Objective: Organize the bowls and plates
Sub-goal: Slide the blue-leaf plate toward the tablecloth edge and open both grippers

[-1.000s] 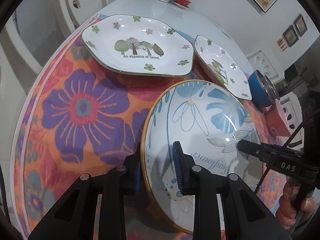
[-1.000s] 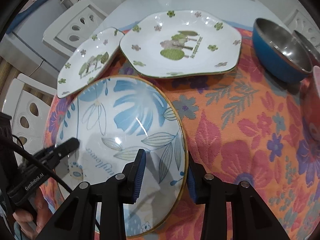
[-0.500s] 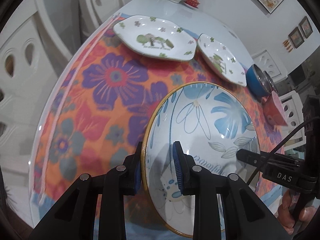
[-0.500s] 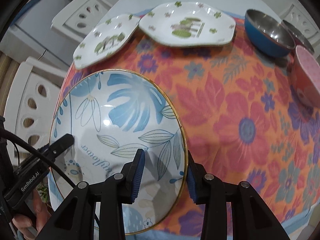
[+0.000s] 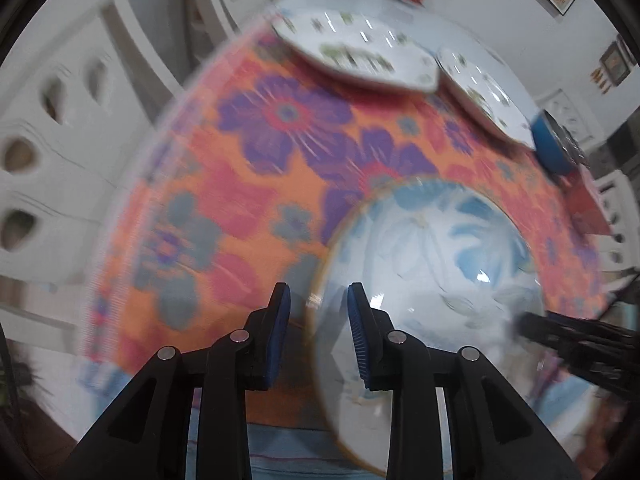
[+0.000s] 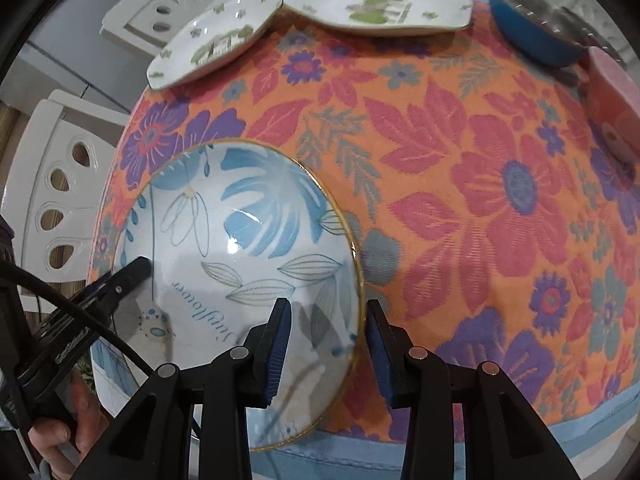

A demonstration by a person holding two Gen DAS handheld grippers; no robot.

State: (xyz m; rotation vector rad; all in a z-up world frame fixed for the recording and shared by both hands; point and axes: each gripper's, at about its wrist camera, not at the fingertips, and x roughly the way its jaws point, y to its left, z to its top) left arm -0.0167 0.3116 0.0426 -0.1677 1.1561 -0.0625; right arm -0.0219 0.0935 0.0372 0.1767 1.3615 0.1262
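We record one large blue-flowered plate [image 6: 240,240], gold-rimmed, lettered "Sunflower", at the near edge of the table, part of it overhanging the flowered orange tablecloth [image 6: 480,220]. The right gripper [image 6: 327,334] straddles the plate's right rim, one blue pad inside, one outside, jaws narrowly parted and closed against the rim. The left gripper [image 5: 316,330] straddles the opposite rim; its jaws have just been opening slightly, and its outer pad appears to stand off the rim, though the left wrist view is too blurred for us to be certain whether the grip is loosed. At the far side of the cloth we list two white plates with green tree motifs: a large forest plate [image 6: 380,4] and a smaller forest plate [image 6: 212,40], edges touching or overlapping. To their right, a blue bowl [image 6: 532,24] with a metal inside, and just beside it a pink bowl [image 6: 612,108]. White chairs [image 6: 60,192] stand around the table. A bare hand [image 6: 76,420] shows under the left gripper.
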